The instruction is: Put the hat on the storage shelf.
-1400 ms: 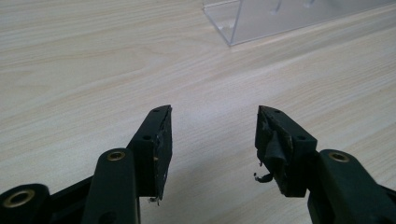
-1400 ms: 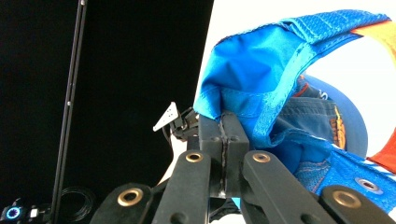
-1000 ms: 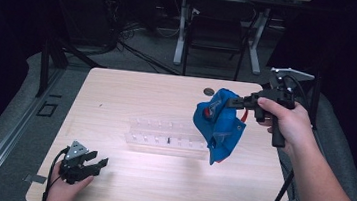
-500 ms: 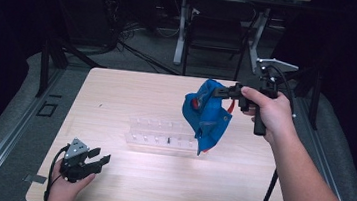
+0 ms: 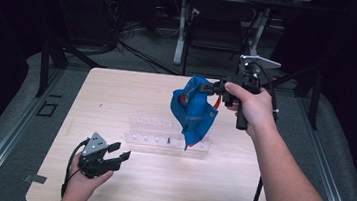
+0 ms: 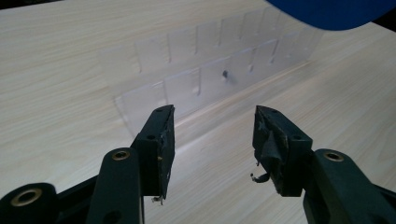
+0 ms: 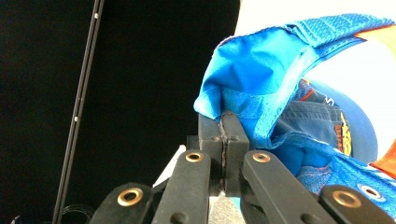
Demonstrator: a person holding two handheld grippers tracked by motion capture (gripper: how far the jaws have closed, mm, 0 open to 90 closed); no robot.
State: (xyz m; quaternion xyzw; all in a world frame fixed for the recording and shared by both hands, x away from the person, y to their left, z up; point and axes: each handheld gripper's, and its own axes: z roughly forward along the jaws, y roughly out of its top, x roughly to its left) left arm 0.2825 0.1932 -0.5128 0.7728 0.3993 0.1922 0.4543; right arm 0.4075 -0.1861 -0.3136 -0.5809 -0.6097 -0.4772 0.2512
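Right of centre in the high view, a soft blue fabric cap [image 5: 192, 113] hangs limp from the right gripper [image 5: 216, 87], whose jaws are clenched on its edge. It looks light and floppy; the stitched rim seems the surest hold. The left gripper [image 5: 121, 157], lower left, stands released and empty.

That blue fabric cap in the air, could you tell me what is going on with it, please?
A person's right gripper is clamped on the edge of the blue fabric cap, holding it above the clear plastic divided organiser tray on the light wooden table. The left gripper rests near the table's front edge, jaws open and empty.
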